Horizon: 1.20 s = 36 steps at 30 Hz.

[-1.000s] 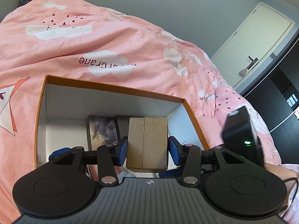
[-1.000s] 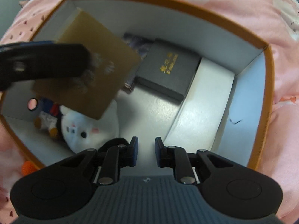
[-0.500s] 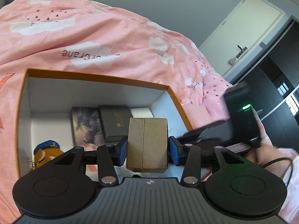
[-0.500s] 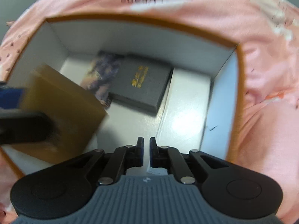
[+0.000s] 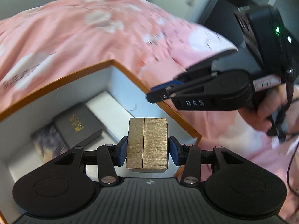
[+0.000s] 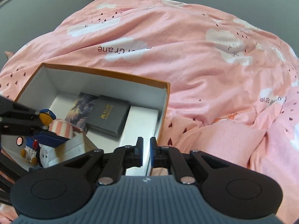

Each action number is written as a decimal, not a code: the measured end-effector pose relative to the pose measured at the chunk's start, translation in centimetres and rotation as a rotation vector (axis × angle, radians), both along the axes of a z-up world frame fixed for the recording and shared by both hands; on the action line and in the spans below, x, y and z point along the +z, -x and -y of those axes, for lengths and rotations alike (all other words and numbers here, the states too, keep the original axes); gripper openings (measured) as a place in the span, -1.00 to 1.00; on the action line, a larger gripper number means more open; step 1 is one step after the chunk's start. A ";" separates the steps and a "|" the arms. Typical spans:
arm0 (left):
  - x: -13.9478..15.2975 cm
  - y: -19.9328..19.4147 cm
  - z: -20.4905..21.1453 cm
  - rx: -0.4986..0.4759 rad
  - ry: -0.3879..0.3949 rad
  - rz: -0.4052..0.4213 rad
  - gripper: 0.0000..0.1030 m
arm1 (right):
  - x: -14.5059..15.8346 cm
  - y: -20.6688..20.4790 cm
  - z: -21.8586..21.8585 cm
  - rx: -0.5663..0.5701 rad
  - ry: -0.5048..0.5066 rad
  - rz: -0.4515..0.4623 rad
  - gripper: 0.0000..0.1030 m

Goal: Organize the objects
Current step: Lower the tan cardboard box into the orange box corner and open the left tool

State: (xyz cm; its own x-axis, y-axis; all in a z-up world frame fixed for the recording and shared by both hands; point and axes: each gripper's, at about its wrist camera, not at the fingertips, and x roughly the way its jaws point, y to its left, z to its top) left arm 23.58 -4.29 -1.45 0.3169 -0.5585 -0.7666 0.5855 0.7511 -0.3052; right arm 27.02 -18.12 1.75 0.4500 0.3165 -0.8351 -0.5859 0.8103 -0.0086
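one pink bedspread (image 6: 186,59), printed "crane". one orange-rimmed box (image 6: 104,71) on it, holding a dark book (image 6: 108,115) with unreadable gold lettering. one brown carton (image 5: 146,143), upright, pinched in my left gripper (image 5: 146,150) above the box's open right side. my right gripper (image 6: 146,149), marked "das", nearly pressed together, holds nothing.

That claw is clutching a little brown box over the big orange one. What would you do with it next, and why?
Probably lower it a little further into the orange-rimmed white storage box before letting go. The left claw grips the brown cardboard box above the interior, where the dark grey book with gold lettering lies flat. The right claw, nearly closed and holding nothing, sits by the box's rim.
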 end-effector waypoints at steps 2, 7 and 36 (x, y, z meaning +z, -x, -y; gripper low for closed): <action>-0.1 -0.7 1.1 -0.072 -0.034 -0.019 0.01 | -0.4 0.0 0.9 -0.001 -0.039 -0.007 -0.87; -0.8 -1.7 3.8 -0.206 -0.145 -0.026 0.01 | 0.0 0.5 2.1 -0.014 -0.064 0.049 -0.67; -4.7 -2.3 5.9 -0.539 -0.183 -0.123 -0.01 | -2.3 -0.1 3.2 -0.014 -0.100 -0.016 -0.51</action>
